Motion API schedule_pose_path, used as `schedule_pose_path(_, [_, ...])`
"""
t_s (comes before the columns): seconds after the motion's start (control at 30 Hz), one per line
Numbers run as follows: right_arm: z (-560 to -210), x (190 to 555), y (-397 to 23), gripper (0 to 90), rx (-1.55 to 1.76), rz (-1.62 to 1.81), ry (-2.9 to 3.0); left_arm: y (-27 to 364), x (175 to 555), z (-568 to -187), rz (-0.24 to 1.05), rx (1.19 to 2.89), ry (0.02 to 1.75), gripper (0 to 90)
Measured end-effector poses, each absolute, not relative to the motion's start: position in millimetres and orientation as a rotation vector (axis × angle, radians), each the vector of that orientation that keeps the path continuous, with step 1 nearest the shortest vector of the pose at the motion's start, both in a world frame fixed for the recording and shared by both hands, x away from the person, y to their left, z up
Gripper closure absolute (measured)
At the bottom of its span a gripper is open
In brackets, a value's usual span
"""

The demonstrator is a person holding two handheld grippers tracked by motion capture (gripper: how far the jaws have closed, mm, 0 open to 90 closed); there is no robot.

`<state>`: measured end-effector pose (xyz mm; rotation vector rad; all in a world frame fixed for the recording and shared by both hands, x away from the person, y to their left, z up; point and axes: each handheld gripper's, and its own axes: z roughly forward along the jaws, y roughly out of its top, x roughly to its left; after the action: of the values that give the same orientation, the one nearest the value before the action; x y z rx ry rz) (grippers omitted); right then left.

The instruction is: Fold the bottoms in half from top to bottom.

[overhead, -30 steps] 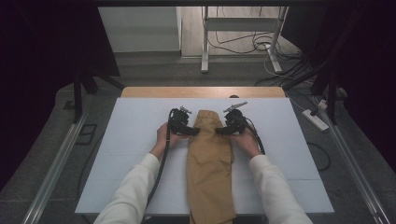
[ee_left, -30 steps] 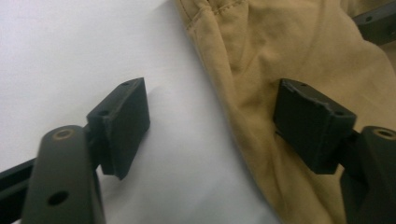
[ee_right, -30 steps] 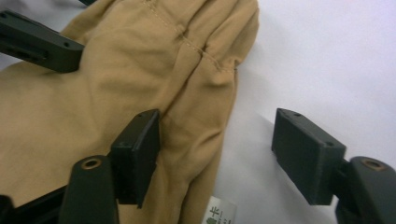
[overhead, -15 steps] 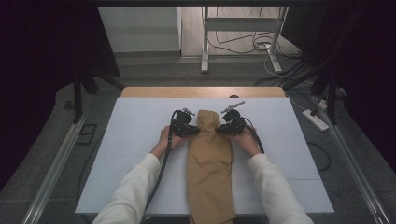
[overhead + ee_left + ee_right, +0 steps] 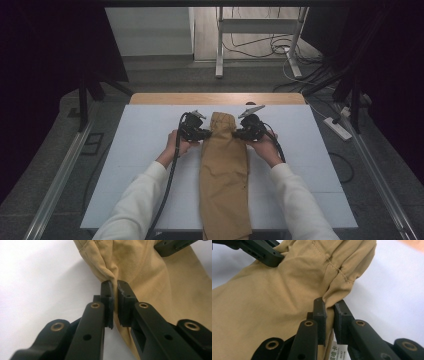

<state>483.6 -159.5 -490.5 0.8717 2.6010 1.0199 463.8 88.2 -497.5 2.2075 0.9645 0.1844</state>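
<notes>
The fingers of the left gripper (image 5: 115, 286) and right gripper (image 5: 329, 303) have just been closed, pinching both edges of the tan trousers (image 5: 224, 170) laid lengthwise on the white surface (image 5: 140, 145). Soft, light cloth; it is best gripped at seams.

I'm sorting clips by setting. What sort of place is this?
Probably a lab or recording workspace: a white table between dark curtains, loose floor cables and a power strip beyond.
</notes>
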Motion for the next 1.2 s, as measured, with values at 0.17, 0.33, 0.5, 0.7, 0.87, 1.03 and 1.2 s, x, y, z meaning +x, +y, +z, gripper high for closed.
schedule_pose_path(0.17, [-480, 482, -157, 81.3, 0.841, 1.041, 2.577, 93, 461, -489, 0.21, 2.189, 0.961, 83.7])
schedule_pose_path(0.33, [-474, 480, -154, 81.3, 0.811, 1.05, 2.562, 98, 460, -486, 0.217, 2.166, 0.965, 83.7])
schedule_pose_path(0.5, [-473, 481, -153, 81.3, 0.814, 1.054, 2.565, 100, 460, -486, 0.214, 2.157, 0.969, 83.8])
schedule_pose_path(0.7, [-474, 482, -155, 81.4, 0.82, 1.054, 2.578, 100, 460, -485, 0.22, 2.157, 0.963, 84.0])
schedule_pose_path(0.87, [-467, 483, -155, 81.6, 0.8, 1.064, 2.571, 104, 462, -477, 0.22, 2.146, 0.951, 84.4])
schedule_pose_path(1.03, [-447, 483, -153, 81.8, 0.778, 1.104, 2.53, 109, 462, -456, 0.267, 2.115, 0.947, 84.5])
schedule_pose_path(1.2, [-445, 482, -150, 81.8, 0.766, 1.083, 2.532, 111, 461, -457, 0.258, 2.109, 0.963, 84.5])
